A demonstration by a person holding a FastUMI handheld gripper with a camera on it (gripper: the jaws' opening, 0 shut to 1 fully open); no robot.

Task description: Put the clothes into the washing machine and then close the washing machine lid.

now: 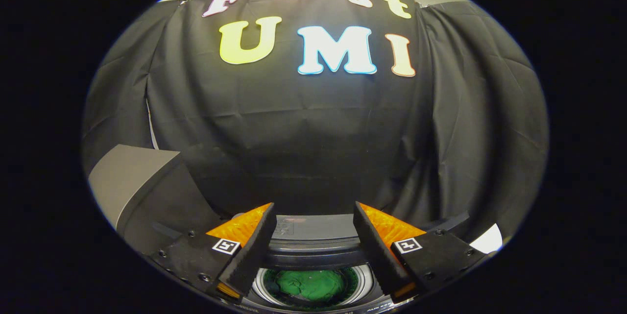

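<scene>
— What takes up most of the scene?

— A black cloth wall (313, 128) hangs in folds behind everything. Low against it, off to the left of the fingers, stands a grey slanted panel (132, 177); what it belongs to cannot be told.

— And the washing machine?

— The washing machine (313, 243) sits directly below, seen from above. Its grey top and dark rim run between and just beyond the two fingers, and the round opening of the drum (365, 277) lies between the fingers' bases. The lid cannot be made out for certain from this angle.

— Where are the clothes?

— A bundle of green clothes (308, 284) lies inside the drum, bunched at its middle, ringed by the pale metal of the drum's wall.

— What is the hand-held gripper doing?

— The hand-held gripper (313, 208) hangs above the machine with its fingers spread wide apart, clamped on nothing. The tips point toward the cloth wall, the clothes sit well beneath them, and neither finger touches the bundle or the rim.
</scene>
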